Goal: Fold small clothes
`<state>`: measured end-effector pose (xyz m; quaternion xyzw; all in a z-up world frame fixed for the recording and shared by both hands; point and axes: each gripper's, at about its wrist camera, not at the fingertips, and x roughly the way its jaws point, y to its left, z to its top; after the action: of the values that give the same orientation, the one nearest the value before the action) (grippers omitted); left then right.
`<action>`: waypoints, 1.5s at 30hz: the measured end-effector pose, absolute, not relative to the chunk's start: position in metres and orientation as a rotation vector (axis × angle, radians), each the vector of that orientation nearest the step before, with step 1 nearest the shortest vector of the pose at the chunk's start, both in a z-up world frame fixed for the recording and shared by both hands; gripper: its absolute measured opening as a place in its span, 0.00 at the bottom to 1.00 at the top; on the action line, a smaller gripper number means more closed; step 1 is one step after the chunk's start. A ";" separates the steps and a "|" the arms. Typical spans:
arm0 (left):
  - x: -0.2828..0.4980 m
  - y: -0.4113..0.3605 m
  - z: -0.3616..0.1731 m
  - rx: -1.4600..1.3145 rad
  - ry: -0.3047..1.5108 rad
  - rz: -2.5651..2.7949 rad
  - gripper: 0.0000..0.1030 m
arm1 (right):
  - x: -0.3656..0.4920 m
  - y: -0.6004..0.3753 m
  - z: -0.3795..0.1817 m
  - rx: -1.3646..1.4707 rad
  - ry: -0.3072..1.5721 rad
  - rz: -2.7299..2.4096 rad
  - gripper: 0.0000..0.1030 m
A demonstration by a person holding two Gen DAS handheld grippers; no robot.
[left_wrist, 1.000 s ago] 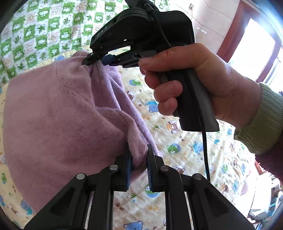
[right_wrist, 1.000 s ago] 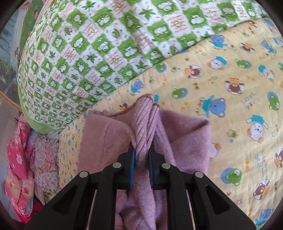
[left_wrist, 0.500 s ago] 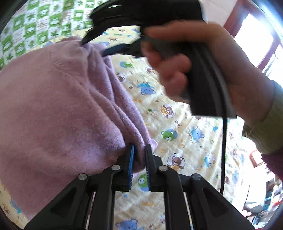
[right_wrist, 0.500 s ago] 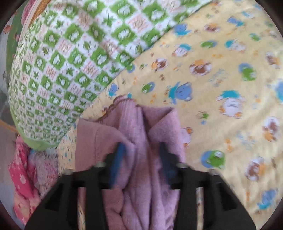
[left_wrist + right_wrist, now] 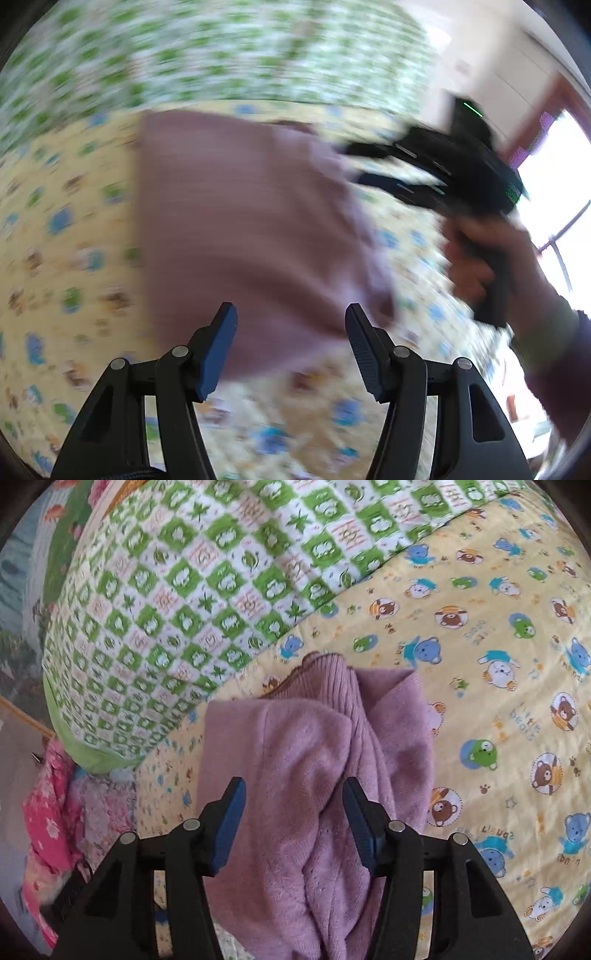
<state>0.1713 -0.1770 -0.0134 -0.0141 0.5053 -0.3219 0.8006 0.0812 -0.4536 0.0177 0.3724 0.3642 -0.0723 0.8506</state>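
Note:
A small purple knit garment (image 5: 251, 229) lies folded on the yellow bear-print sheet (image 5: 66, 236); it also shows in the right wrist view (image 5: 314, 775), bunched with a ribbed brown-trimmed edge on top. My left gripper (image 5: 290, 332) is open and empty just in front of the garment's near edge. My right gripper (image 5: 291, 805) is open, its fingers either side of the garment's fold, holding nothing. It also appears in the left wrist view (image 5: 354, 162), blurred, at the garment's far right corner.
A green-and-white checked quilt (image 5: 221, 583) is heaped behind the garment. Pink floral fabric (image 5: 48, 812) lies at the bed's left edge. A bright window with a red frame (image 5: 554, 166) is to the right.
Both grippers were shut on the purple garment; both have opened and let it go. The garment now lies on the sheet, and the left view is blurred as it pulls back.

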 end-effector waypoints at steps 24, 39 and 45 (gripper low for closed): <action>0.232 -0.193 -0.058 -0.082 1.233 -0.630 0.65 | 0.078 -0.510 -0.008 0.772 0.789 -0.289 0.07; 0.231 -0.180 -0.061 -0.101 1.248 -0.615 0.67 | -0.028 -0.411 0.003 0.805 0.792 -0.249 0.54; 0.229 -0.178 -0.060 -0.077 1.259 -0.612 0.67 | -0.036 -0.394 -0.016 0.757 0.880 -0.205 0.11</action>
<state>0.2285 -0.1781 -0.0596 -0.0356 0.5791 -0.2815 0.7643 -0.0363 -0.3941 -0.0157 0.3570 0.4151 -0.0966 0.8312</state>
